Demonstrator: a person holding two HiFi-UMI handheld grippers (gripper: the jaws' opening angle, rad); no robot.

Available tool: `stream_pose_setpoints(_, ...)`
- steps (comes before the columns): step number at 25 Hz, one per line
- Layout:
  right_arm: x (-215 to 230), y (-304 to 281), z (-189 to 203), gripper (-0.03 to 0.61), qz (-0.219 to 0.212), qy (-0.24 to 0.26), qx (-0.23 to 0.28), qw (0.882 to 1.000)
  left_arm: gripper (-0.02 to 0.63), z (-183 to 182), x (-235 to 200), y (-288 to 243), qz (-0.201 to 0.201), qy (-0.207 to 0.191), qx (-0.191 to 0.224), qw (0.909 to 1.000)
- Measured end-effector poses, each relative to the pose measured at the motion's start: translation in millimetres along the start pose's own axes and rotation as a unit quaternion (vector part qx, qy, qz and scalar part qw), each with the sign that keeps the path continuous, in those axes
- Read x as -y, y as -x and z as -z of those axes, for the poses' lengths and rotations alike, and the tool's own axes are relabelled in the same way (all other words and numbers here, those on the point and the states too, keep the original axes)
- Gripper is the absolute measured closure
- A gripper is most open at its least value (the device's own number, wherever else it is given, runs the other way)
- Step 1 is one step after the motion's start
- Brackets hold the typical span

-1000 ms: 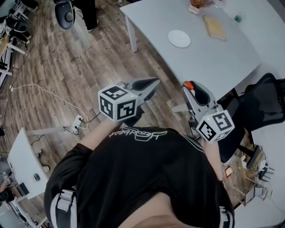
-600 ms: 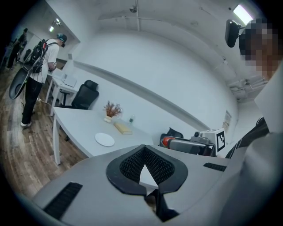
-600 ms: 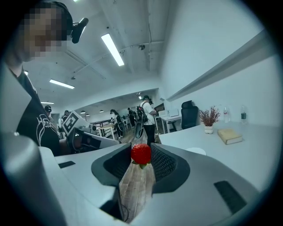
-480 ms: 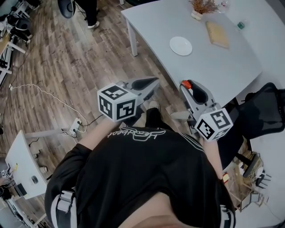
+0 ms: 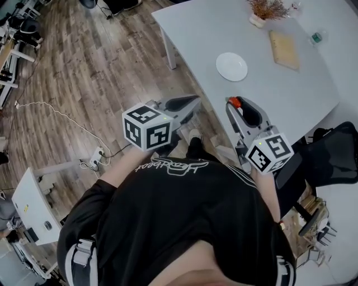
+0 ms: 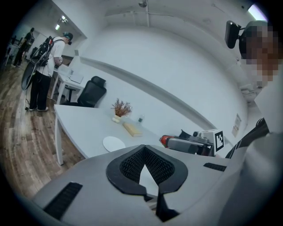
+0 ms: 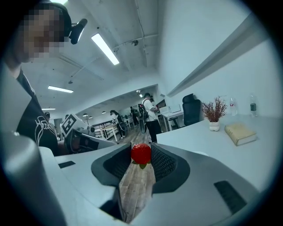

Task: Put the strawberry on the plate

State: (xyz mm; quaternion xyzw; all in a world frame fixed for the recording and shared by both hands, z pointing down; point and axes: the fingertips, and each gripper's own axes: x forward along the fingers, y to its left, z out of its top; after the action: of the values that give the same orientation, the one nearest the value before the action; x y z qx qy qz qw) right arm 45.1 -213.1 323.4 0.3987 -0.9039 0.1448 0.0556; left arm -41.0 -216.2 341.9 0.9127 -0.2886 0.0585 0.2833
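A small red strawberry (image 7: pixel 141 153) is pinched between the fingertips of my right gripper (image 7: pixel 141 150), held in the air. In the head view that right gripper (image 5: pixel 234 104) hangs just off the near edge of the white table (image 5: pixel 268 95), the strawberry (image 5: pixel 235 102) red at its tip. The round white plate (image 5: pixel 231 66) lies on the table beyond it, bare; the left gripper view has the plate (image 6: pixel 114 143) too. My left gripper (image 5: pixel 195 101) hovers over the wooden floor left of the table, its tips together with nothing held.
On the table's far side lie a tan book (image 5: pixel 285 49), a vase of dried twigs (image 5: pixel 263 11) and a small bottle (image 5: pixel 316 38). A black chair (image 5: pixel 330 162) stands at the right. A cable and power strip (image 5: pixel 96 153) lie on the floor. People stand far off.
The table and plate have drawn closer and lower in the head view as the person steps forward. Both grippers keep their pose, the strawberry still held.
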Motion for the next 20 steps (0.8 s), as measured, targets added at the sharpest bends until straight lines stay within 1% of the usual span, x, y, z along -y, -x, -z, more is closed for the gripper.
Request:
stream_pose_setpoints(4, 40, -20, -3, 0.446, 0.005, -0.015, -0.005, 1.000, 0.606, -15, -22, -35, -0.001, 0.011, -0.011, 0.9999)
stream_pose_setpoints(7, 64, -34, -4, 0.446, 0.006, -0.022, -0.010, 1.000, 0.606, -19, -38, -57, -0.004, 0.015, -0.023, 0.9996)
stream_pose_setpoints(13, 103, -54, -11, 0.446, 0.011, -0.025, -0.015, 0.999, 0.606, -29, -64, -87, -0.007, 0.032, -0.035, 0.9988)
stream_pose_setpoints(16, 119, -60, -12, 0.446, 0.016, -0.030, -0.017, 0.999, 0.606, -29, -75, -99, -0.008, 0.039, -0.044, 0.9982)
stream_pose_setpoints(20, 136, -67, -8, 0.446, 0.024, -0.024, -0.027, 0.999, 0.606, -27, -84, -114, -0.006, 0.045, -0.054, 0.9975)
